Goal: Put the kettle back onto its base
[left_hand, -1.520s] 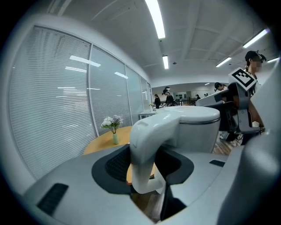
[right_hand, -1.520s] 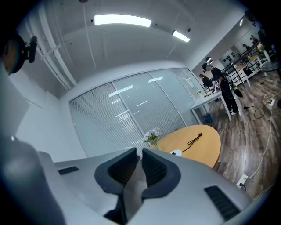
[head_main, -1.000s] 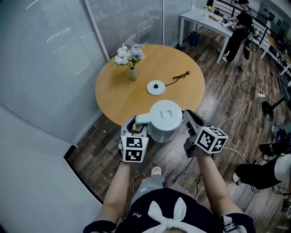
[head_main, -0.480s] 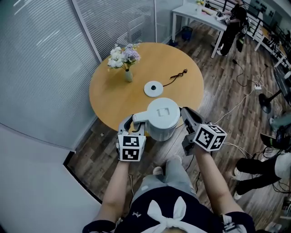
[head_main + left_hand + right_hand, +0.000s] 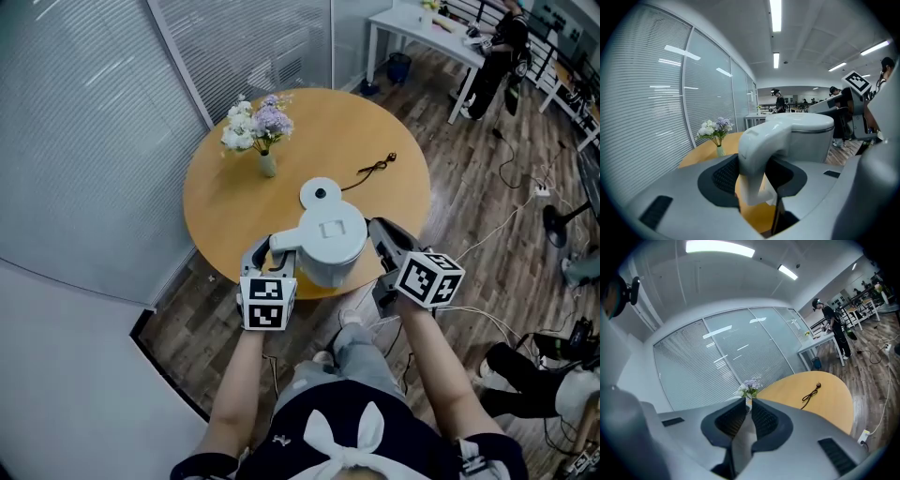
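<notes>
- The left gripper's (image 5: 752, 180) jaws are pinching the kettle's handle (image 5: 757, 150), one dark pad pressing on each side of its white loop.
- The right gripper's (image 5: 746, 416) jaws are standing almost together on a thin pale sliver. I am judging this to be the kettle's spout lip, though its view is not making that plain.
- The kettle (image 5: 330, 246) is hanging between both grippers in the lower centre of the head view, over the near edge of the tabletop (image 5: 225, 206) and not resting on it.
- The base (image 5: 321, 193) is lying just above the kettle in that frame, its lower edge meeting the kettle's outline, so seating is not yet done.
- The kettle is probably handling as a stiff, smooth-walled load, weightier if water is inside. The handle is giving the sure hold, while the glossy body and thin spout are likely offering a slippery one.
- Further out, a cord (image 5: 375, 167) is trailing to the upper right and flowers (image 5: 258, 131) are standing at the upper left, both well apart from the base.
</notes>
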### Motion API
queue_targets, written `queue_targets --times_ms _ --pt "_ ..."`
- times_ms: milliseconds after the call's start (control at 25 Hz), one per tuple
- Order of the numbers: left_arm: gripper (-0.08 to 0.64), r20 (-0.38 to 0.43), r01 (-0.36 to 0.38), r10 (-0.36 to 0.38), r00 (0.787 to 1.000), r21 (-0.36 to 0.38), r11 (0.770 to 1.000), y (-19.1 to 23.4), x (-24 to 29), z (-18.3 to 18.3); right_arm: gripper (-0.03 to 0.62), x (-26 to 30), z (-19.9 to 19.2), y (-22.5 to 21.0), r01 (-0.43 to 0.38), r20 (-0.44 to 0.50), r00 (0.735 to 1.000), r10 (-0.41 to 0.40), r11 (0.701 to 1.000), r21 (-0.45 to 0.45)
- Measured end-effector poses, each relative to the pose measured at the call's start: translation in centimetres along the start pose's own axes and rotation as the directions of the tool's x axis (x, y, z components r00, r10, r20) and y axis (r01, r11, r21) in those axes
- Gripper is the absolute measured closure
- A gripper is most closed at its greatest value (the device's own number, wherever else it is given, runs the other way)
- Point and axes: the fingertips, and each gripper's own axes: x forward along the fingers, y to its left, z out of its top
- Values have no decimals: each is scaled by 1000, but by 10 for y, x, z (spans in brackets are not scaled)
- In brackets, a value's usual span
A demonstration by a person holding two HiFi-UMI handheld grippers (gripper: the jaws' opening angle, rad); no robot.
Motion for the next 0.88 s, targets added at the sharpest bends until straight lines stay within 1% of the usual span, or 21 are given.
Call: queue_targets --times_ms 240,440,720,880 --pt "377 17 -47 47 999 -22 999 10 38 30 545 37 35 -20 -44 -15 999 44 999 -13" --pt "377 39 -75 76 996 -32 997 17 66 62 545 64 71 -33 -85 -3 996 85 996 -23" --pt "377 77 -128 130 988 -30 991 34 96 117 545 103 127 -41 -153 15 988 154 987 -42" --pt "377 91 -169 173 981 -42 985 44 102 133 545 120 144 -39 -202 14 979 202 979 -42"
